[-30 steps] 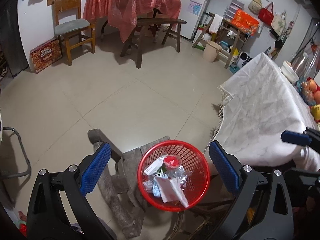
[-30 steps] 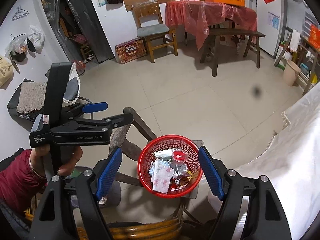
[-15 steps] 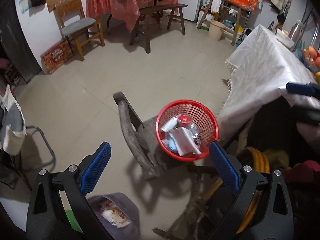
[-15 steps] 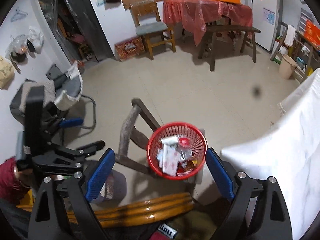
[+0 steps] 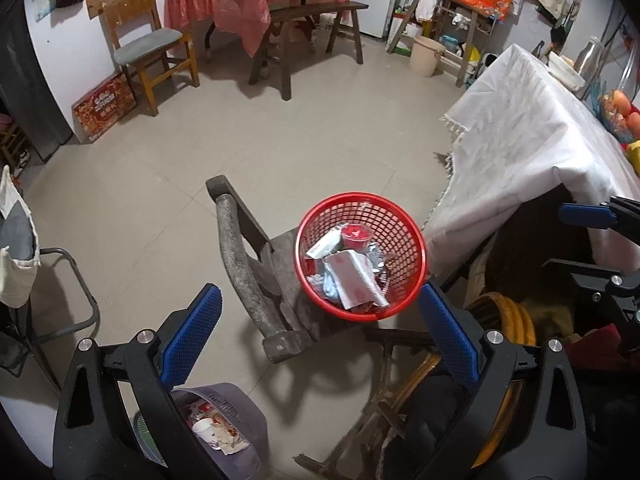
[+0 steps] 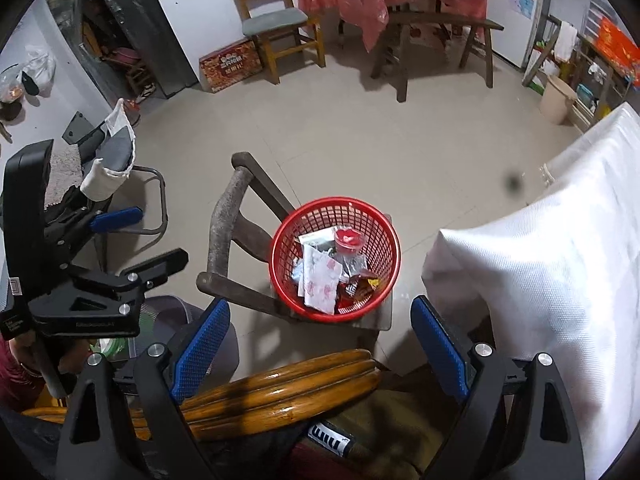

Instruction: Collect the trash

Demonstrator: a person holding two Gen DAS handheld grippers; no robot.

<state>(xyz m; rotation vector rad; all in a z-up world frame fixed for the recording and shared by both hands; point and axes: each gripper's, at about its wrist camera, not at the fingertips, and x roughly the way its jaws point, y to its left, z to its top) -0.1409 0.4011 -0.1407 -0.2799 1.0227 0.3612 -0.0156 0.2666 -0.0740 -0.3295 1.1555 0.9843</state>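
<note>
Red mesh basket (image 5: pixel 404 240) heaped with crumpled wrappers (image 5: pixel 352 276)

Dim indoor light, soft shadows, strong fisheye warp, dark vignetted corners.

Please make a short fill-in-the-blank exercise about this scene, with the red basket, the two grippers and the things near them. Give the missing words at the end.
1. The red basket stands on the seat of a dark wooden ____.
2. The left gripper and the right gripper are both ____, holding nothing.
3. The table beside the basket is covered with a ____ cloth.
4. The grey bin on the floor already holds some ____.

Missing words: chair; open; white; trash
</note>
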